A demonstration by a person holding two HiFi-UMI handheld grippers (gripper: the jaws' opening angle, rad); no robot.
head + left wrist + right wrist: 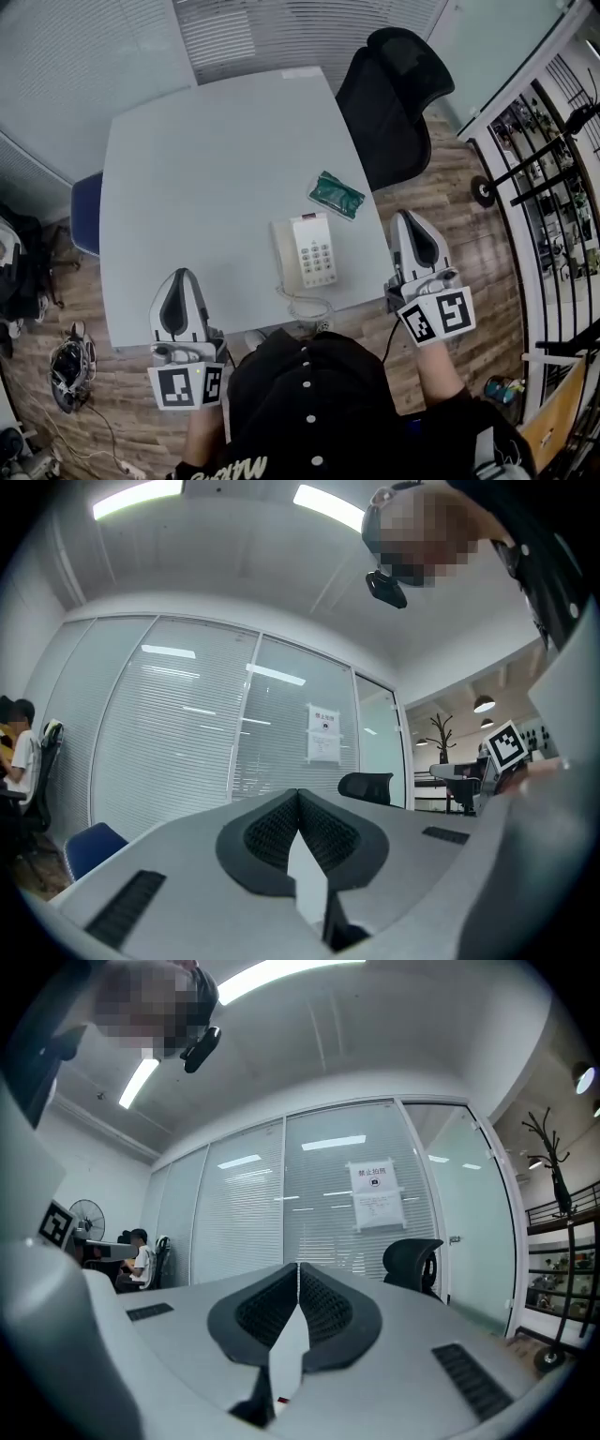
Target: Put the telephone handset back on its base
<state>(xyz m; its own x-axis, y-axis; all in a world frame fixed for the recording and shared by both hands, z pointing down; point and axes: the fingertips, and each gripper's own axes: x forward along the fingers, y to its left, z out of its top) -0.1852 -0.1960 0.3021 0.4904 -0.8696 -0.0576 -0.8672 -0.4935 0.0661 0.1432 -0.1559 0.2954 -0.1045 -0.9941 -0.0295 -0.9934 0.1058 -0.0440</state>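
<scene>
1. Two grippers flank the phone [305, 251] in the head view. The left gripper [180, 275] is on its left, over the near edge of the table [187, 159]. The right gripper [406, 216] is on its right, at the table's side edge.
2. Handset [284, 255]: it lies in the cradle on the left side of the base [319, 253], beside the keypad. Neither gripper touches it.
3. Cord [307, 306]: it loops just below the phone, toward the near table edge.
4. Left gripper [298, 795], own view: the ribbed pads meet at the tips with nothing between them, so it is closed and empty.
5. Right gripper [298, 1267], own view: the pads are likewise pressed together and hold nothing.
6. Packet [336, 194]: green, flat on the table just beyond the phone, up and to its right and apart from it.
7. Black chair [394, 94]: it stands past the packet at the far right corner of the table. It also shows behind each gripper's tips in the gripper views [366, 787] [412, 1258].
8. Blue chair [84, 211]: it is well left of the phone, at the table's left side.
9. Both gripper views look level toward a glass wall with blinds – a paper notice [375, 1196] hangs on it above the black chair.
10. One person [141, 1255] sits far off at the left of the right gripper view, too small to tell more.
</scene>
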